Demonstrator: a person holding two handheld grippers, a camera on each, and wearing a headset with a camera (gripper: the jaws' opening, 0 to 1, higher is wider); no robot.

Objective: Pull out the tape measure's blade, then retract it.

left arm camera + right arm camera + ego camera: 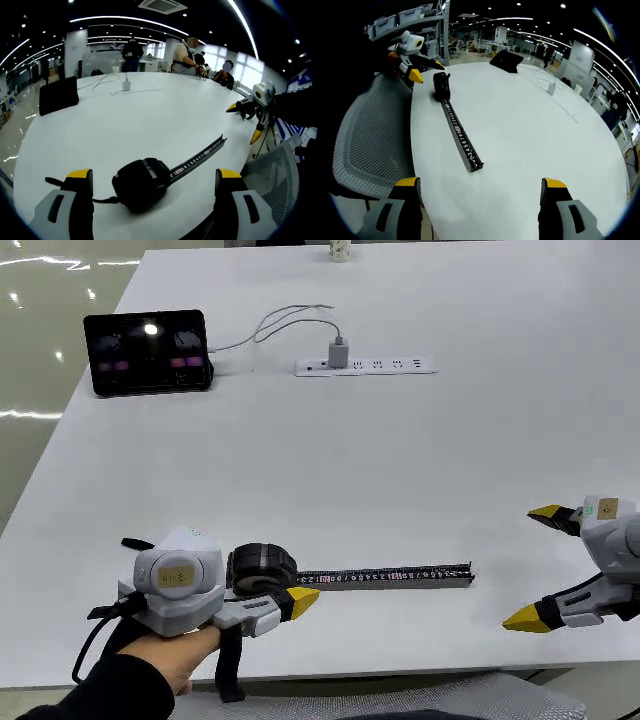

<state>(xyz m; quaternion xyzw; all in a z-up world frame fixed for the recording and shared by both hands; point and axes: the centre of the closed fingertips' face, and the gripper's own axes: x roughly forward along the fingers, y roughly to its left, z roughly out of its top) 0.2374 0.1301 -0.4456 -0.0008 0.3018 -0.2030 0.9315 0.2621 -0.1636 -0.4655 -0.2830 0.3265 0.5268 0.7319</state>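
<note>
While the tape measure [262, 568] sits near the front edge of the white table [420, 470], its blade [390, 577] lies pulled out flat to the right. Its black case [142, 184] rests between the wide-open jaws of the left gripper [153, 176]; whether either jaw touches it I cannot tell. The right gripper [535, 566] hangs near the blade's tip but apart from it, jaws spread wide and holding nothing. Farther back stand a tablet [148, 350] and a power strip [365, 366] with a charger [338, 352] plugged in.
</note>
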